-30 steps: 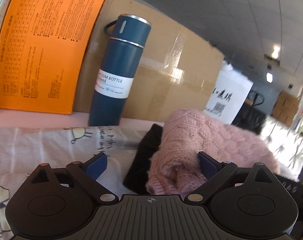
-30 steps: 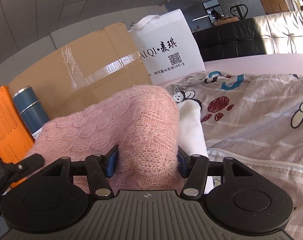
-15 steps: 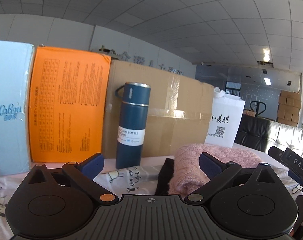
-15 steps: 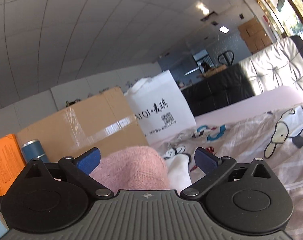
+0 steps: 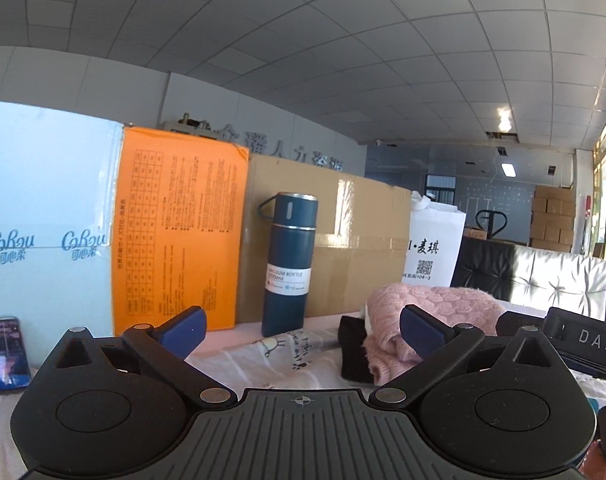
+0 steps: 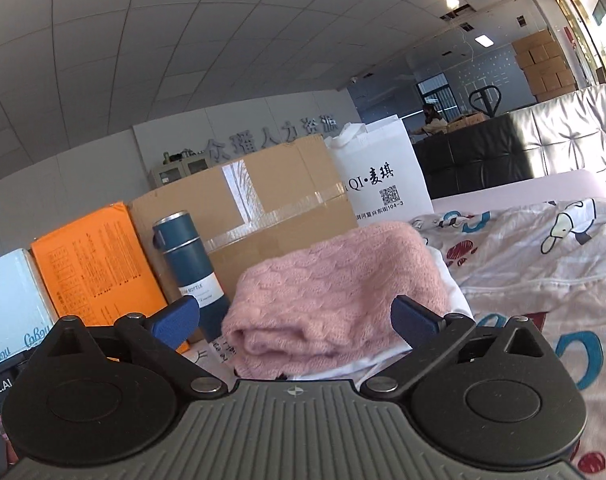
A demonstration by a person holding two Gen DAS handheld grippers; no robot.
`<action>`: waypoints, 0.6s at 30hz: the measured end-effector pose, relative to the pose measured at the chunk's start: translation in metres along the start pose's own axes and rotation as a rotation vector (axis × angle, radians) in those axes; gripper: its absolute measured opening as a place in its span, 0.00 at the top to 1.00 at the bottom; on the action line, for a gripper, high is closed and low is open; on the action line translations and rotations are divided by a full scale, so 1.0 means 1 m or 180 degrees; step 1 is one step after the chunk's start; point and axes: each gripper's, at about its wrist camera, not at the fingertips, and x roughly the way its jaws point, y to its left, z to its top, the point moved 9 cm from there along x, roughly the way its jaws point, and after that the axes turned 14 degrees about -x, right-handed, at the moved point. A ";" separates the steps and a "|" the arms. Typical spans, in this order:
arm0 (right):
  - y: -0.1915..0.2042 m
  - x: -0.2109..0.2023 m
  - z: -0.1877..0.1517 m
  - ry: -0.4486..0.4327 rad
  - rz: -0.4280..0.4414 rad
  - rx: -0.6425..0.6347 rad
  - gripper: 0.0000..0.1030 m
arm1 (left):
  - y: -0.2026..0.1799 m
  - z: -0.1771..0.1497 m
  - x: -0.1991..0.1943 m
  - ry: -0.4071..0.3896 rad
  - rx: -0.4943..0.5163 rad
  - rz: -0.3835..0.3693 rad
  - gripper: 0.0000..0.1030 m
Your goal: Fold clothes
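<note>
A folded pink knitted sweater lies on top of a white garment, on a sheet printed with cartoon animals. In the left wrist view the pink sweater rests beside a folded black garment. My right gripper is open and drawn back from the sweater, its blue pads clear of the knit. My left gripper is open too, with nothing between its fingers. The sweater sits behind its right fingertip.
Along the back stand a dark blue vacuum bottle, an orange box, a pale blue package, a taped cardboard box and a white shopping bag. The other gripper's black body shows at the right. A black sofa is behind.
My right gripper let go of the pink sweater, opened wide and drew back. My left gripper also pulled back and away from the sweater, which lies folded on the pile.
</note>
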 end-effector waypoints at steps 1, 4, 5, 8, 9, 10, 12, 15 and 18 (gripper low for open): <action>0.006 -0.003 -0.003 0.0011 -0.0044 -0.0074 0.00 | 0.003 -0.004 -0.003 0.0010 0.0039 0.0014 0.00; 0.024 -0.012 -0.010 -0.0080 -0.0178 -0.0376 0.00 | 0.007 -0.010 -0.011 -0.0097 0.0192 -0.0041 0.00; 0.028 -0.013 -0.011 -0.0135 -0.0232 -0.0480 0.00 | 0.007 -0.011 -0.013 -0.0131 0.0222 -0.0062 0.00; 0.036 -0.013 -0.015 -0.0306 -0.0415 -0.0787 0.00 | 0.010 -0.011 -0.016 -0.0198 0.0129 -0.0061 0.00; 0.038 -0.010 -0.016 -0.0341 -0.0465 -0.0883 0.00 | 0.012 -0.012 -0.016 -0.0213 0.0086 -0.0030 0.00; 0.040 -0.008 -0.018 -0.0367 -0.0510 -0.0972 0.00 | 0.014 -0.014 -0.015 -0.0228 0.0044 0.0002 0.00; 0.042 -0.004 -0.020 -0.0334 -0.0537 -0.1073 0.00 | 0.016 -0.017 -0.013 -0.0213 0.0033 0.0116 0.00; 0.043 0.000 -0.021 -0.0294 -0.0497 -0.1083 0.00 | 0.017 -0.018 -0.012 -0.0205 0.0081 0.0216 0.00; 0.041 0.001 -0.022 -0.0273 -0.0488 -0.1053 0.00 | 0.015 -0.021 -0.010 -0.0172 0.0143 0.0240 0.00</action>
